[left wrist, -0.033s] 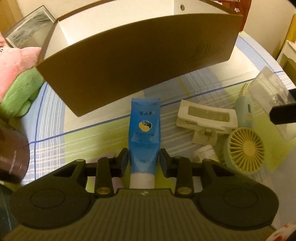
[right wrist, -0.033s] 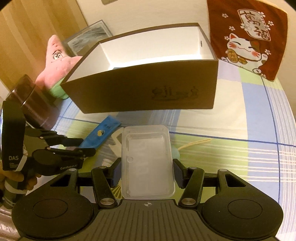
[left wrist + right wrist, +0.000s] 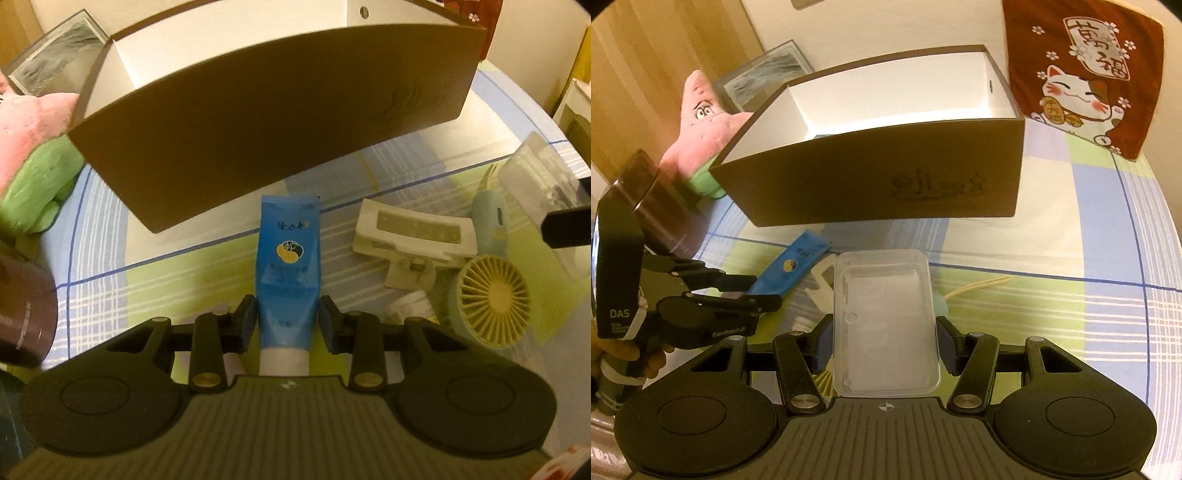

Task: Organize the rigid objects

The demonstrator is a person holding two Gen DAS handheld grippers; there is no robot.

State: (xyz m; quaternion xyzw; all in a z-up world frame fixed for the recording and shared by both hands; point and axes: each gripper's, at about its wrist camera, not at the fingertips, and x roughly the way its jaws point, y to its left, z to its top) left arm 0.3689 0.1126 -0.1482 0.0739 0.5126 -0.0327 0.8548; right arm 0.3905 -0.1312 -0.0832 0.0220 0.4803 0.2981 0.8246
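Only from the left wrist: left gripper (image 3: 288, 322) low centre, jaws opening, pads flanking a glossy blue tube (image 3: 287, 273) with narrow gaps; lower right, ribbed round green fan (image 3: 493, 300) beside an angular cream clip (image 3: 413, 238).

Only from the right wrist: right gripper (image 3: 884, 345) half spread, clamped on a clear rectangular plastic lid (image 3: 884, 325), bottom centre; beyond, matte brown box (image 3: 886, 184), white inside; pink plush star (image 3: 701, 114) upper left.

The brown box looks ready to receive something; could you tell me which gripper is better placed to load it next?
Probably the right gripper: it holds the clear plastic container facing the brown box. The left gripper is opening around the blue tube.
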